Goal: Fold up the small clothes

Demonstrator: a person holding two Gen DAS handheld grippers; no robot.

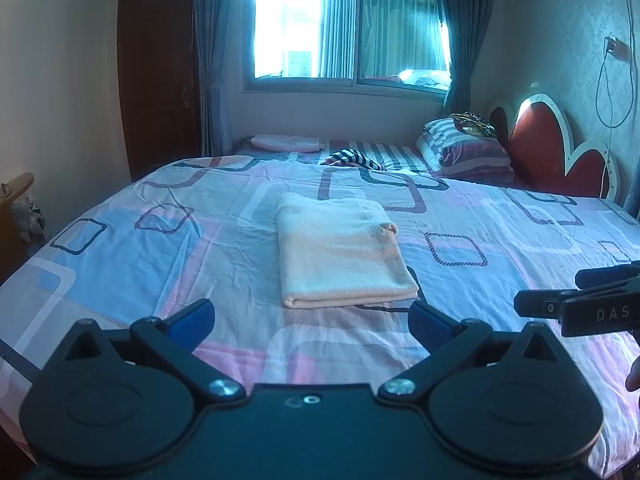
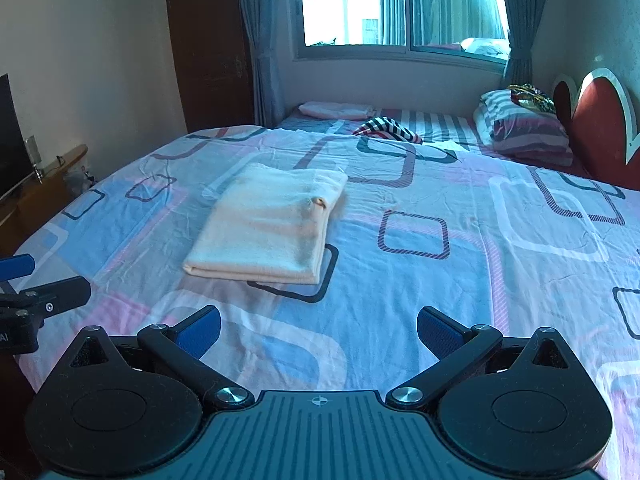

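**Folded cloth lies alone on patterned bed as both grippers hang clear**

A pale peach, soft terry garment [image 1: 342,250], folded into a neat thick rectangle, lies flat on the pink, blue and white bedsheet printed with rounded squares [image 1: 120,248]. Its folded edge faces the cameras, and one small corner curls up on its right side. The black left gripper with blue finger pads [image 1: 312,320] hovers just short of the cloth's near edge, its jaws spread wide and released, with only sheet between them. The matching right gripper [image 2: 319,330] hangs nearer than the cloth and to its right, jaws likewise spread wide and holding nothing. Neither touches the cloth. Beyond the cloth, a striped pillow stack [image 1: 468,148] rests against the red, white-edged scalloped headboard [image 1: 552,148]; a black-and-white striped garment [image 1: 354,159] and a pink folded cloth [image 1: 286,142] lie farther back, below the curtained window [image 1: 344,24].
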